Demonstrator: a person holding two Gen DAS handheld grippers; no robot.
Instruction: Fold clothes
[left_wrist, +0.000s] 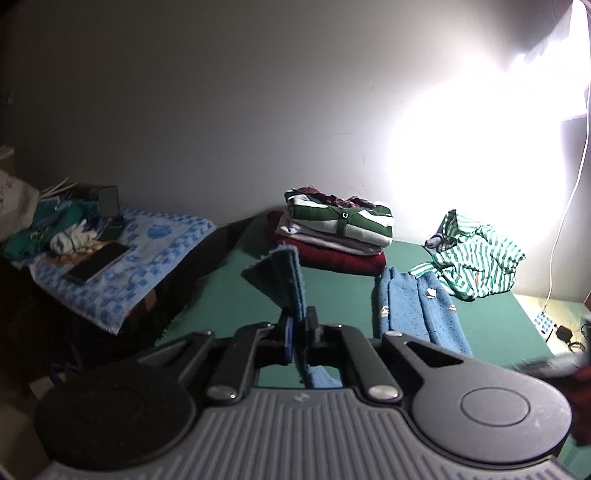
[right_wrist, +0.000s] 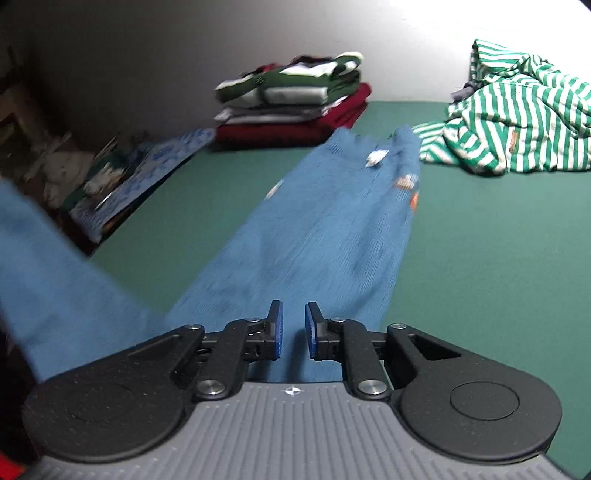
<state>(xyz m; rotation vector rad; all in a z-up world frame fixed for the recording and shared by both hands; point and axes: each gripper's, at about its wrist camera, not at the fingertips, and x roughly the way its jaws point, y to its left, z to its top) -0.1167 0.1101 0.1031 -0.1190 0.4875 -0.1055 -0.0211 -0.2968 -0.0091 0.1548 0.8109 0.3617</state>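
A blue knit garment (right_wrist: 314, 236) lies lengthwise on the green table (right_wrist: 498, 258), with small patches near its far end. My left gripper (left_wrist: 297, 332) is shut on one edge of the blue knit garment (left_wrist: 410, 310), and the pinched flap stands up above the table. My right gripper (right_wrist: 293, 328) hovers open just above the near part of the garment, nothing between its fingers. The lifted part of the cloth shows as a blurred blue band at the far left of the right wrist view.
A stack of folded clothes (left_wrist: 338, 232) sits at the back by the wall. A crumpled green-and-white striped shirt (left_wrist: 476, 258) lies at the back right. A side surface with a blue patterned towel (left_wrist: 122, 258), a phone (left_wrist: 98, 262) and clutter stands to the left.
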